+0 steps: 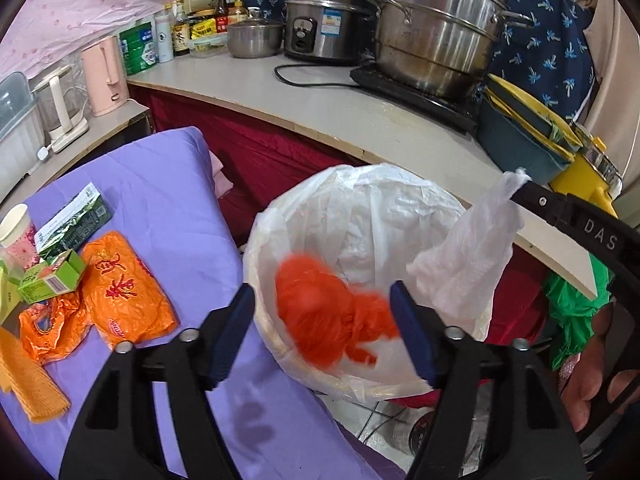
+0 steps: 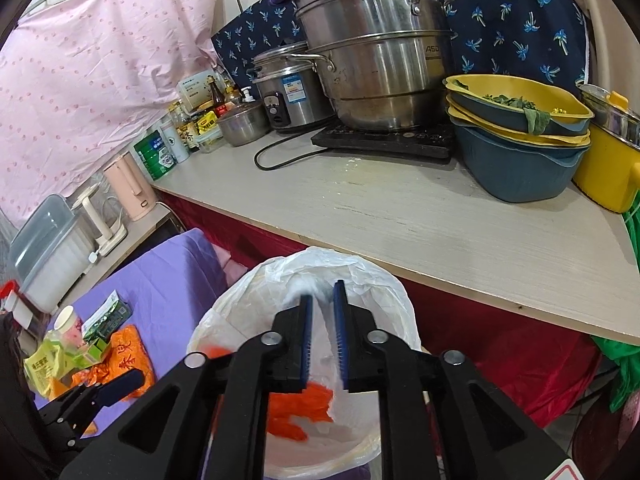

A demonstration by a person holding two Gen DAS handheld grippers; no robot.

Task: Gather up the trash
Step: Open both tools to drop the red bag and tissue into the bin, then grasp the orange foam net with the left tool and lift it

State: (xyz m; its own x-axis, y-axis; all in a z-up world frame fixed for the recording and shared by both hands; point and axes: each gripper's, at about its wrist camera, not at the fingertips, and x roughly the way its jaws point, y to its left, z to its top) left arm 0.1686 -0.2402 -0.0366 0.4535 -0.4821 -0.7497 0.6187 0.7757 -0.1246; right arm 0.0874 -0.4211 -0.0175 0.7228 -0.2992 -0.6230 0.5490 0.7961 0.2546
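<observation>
Inside the white-lined bin (image 1: 400, 208), blurred orange plastic bag (image 1: 320, 312), left gripper (image 1: 322, 328) above it with jaws spread wide and holding nothing, right gripper (image 2: 322, 308) pinching a clear plastic bag (image 1: 468, 256) over the bin, more wrappers (image 1: 120, 288) on the purple cloth (image 1: 168, 184) beside.

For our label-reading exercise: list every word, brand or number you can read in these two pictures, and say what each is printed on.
"DAS": on the right gripper, letters along its black arm.
"ASD": on the steamer pot, partly cut off by its curve.
Large red Chinese characters: on the orange plastic bag, not legible for certain.
Rice cooker sticker, green cartons, condiment bottles: too small or blurred.
</observation>
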